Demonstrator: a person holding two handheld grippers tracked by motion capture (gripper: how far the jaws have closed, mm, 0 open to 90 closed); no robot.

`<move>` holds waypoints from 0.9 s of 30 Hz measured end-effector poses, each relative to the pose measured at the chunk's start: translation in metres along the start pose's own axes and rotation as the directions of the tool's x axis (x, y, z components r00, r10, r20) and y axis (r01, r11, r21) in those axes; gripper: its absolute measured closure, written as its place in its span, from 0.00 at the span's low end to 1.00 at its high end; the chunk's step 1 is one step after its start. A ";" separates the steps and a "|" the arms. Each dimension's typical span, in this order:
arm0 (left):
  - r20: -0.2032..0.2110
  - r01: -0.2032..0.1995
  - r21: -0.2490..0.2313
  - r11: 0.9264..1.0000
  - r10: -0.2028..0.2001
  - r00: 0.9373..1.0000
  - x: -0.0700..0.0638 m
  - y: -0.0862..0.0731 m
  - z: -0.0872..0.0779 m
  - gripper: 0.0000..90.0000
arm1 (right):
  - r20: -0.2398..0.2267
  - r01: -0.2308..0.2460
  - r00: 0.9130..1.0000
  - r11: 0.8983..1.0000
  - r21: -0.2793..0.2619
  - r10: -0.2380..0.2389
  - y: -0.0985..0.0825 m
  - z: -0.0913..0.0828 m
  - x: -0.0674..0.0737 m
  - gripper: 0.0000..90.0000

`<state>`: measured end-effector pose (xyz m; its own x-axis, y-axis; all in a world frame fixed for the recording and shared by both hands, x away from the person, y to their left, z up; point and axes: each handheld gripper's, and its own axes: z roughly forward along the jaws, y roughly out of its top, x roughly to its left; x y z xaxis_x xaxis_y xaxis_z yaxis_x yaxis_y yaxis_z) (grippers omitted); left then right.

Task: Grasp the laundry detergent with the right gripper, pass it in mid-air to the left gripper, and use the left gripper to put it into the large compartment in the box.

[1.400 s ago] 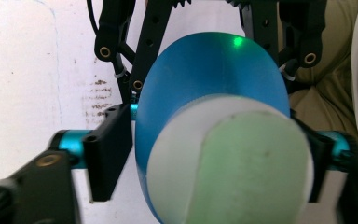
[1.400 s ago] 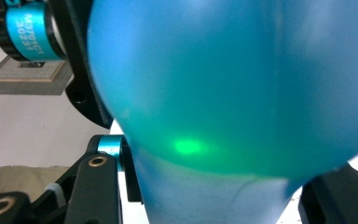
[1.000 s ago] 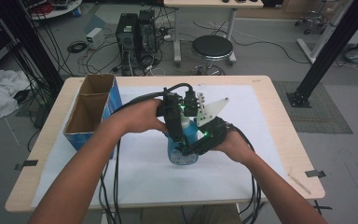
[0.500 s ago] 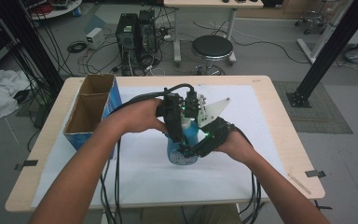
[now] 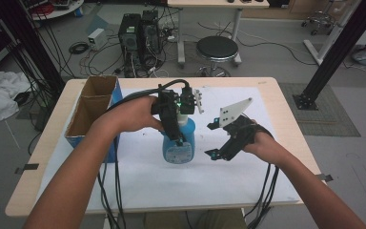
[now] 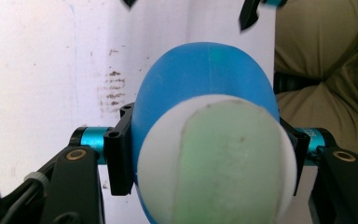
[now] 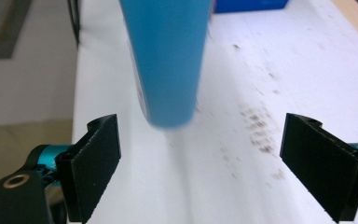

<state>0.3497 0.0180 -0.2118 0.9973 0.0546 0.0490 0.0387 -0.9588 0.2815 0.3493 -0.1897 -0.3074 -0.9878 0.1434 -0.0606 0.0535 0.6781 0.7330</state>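
Blue bottle (image 5: 177, 143) stands upright mid-table on the white sheet (image 5: 248, 181), clamped near its top by the left gripper (image 5: 175, 131); rigid, smooth plastic, probably slippery and top-heavy, best gripped across its narrow sides. Right gripper (image 5: 219, 140), jaws just opening and empty, sits just beside it.

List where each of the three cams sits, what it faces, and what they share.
High view: fixed above the person's side, looking forward and down on the table; both forearms, left gripper and right gripper show.
Left gripper view: rides the left gripper, looking down on the bottle clamped in its jaws.
Right gripper view: rides the right gripper, low, facing the bottle; jaws open, just opened, nothing between them.
Shared: all three show the bottle and the white table cover.
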 end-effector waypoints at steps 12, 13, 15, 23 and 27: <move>-0.017 0.042 0.007 0.999 -0.042 0.999 0.006 -0.007 -0.004 0.42 | 0.011 -0.067 0.998 0.991 0.115 0.066 -0.006 -0.028 -0.006 0.12; -0.020 0.045 0.006 0.999 -0.045 0.999 0.007 -0.008 -0.004 0.42 | 0.015 -0.082 0.997 0.988 0.130 0.081 -0.006 -0.030 -0.007 0.12; -0.030 0.056 0.008 0.998 -0.056 0.998 0.008 -0.009 -0.006 0.42 | 0.028 -0.098 0.995 0.982 0.159 0.095 -0.009 -0.032 -0.009 0.02; -0.063 0.102 0.004 0.995 -0.101 0.993 0.013 -0.013 -0.015 0.42 | 0.058 -0.142 0.990 0.962 0.235 0.132 -0.020 -0.054 -0.019 0.01; -0.079 0.128 0.014 0.992 -0.126 0.989 0.018 -0.014 -0.026 0.42 | 0.108 -0.153 0.986 0.938 0.312 0.125 -0.024 -0.067 -0.027 0.01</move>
<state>0.3654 0.0397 -0.1904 0.9764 0.1971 0.0882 0.1668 -0.9478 0.2719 0.3653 -0.2582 -0.2776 -0.9517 0.3043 -0.0412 0.2473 0.8388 0.4851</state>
